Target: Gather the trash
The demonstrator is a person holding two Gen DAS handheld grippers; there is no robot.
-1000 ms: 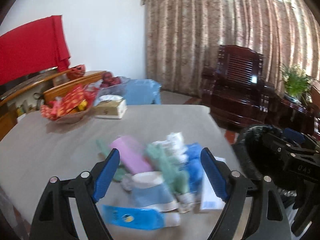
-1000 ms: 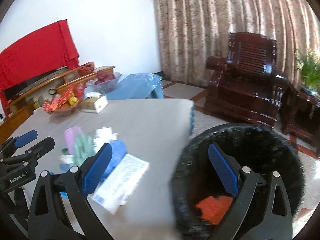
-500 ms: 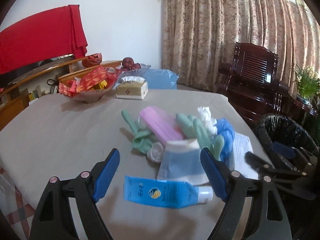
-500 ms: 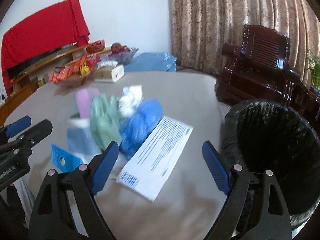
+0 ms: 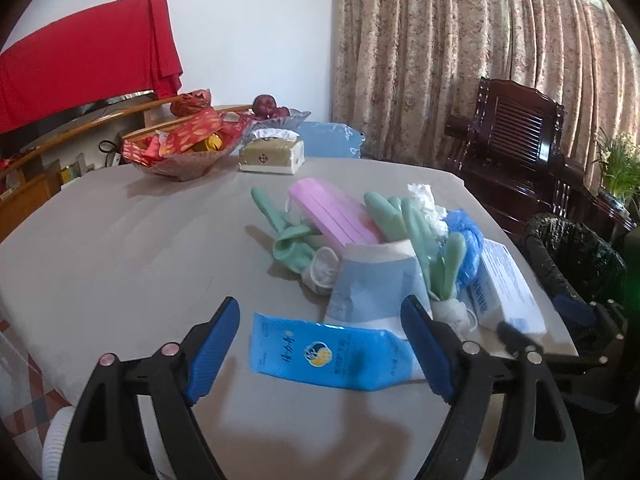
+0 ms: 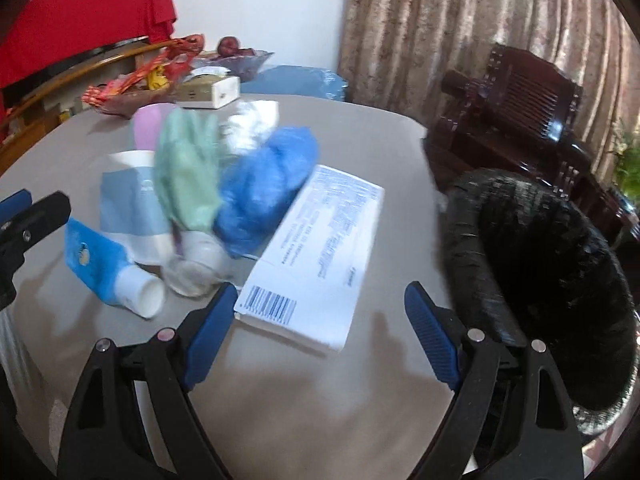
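A pile of trash lies on the grey table: a blue tube, a pale blue packet, green gloves, a pink mask, a blue plastic wad and a white printed box. My left gripper is open, just above the blue tube. My right gripper is open, over the near end of the white box. A black bin stands off the table's right edge.
A bowl of red-wrapped snacks and a tissue box sit at the table's far side. A dark wooden armchair and a potted plant stand by the curtain. A red cloth hangs over a sideboard at left.
Both grippers swung left from the bin toward the trash pile and came closer to it. The right gripper now faces the white box instead of the bin. Both stayed open.
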